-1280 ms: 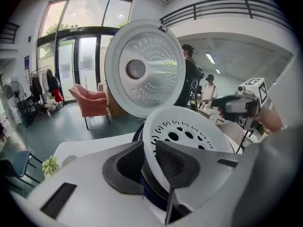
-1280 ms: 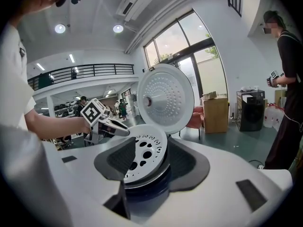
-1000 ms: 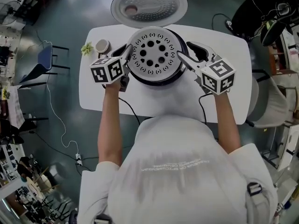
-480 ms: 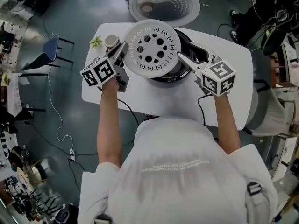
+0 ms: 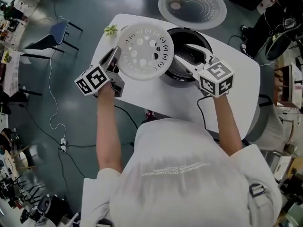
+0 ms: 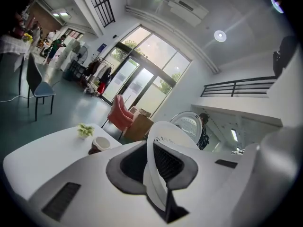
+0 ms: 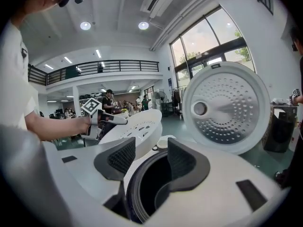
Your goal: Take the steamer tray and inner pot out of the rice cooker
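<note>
One white table [image 5: 239,86] carries the rice cooker [image 5: 173,75], and its open lid [image 5: 191,6] is slightly cut off by the top edge. The steamer tray [image 5: 143,51] is out of the cooker, tilted above the table's left part. The nearly closed left gripper [image 5: 115,56] pinches its rim. The right gripper [image 5: 187,58] stands wide apart at the inner pot [image 7: 147,193] and grips nothing. Whether it touches the rim is hard to tell.

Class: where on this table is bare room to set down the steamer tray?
Bare: the table's near strip before the rice cooker, and its right end beyond the right gripper. Crowded: the far-left corner, with plant and cup.
</note>
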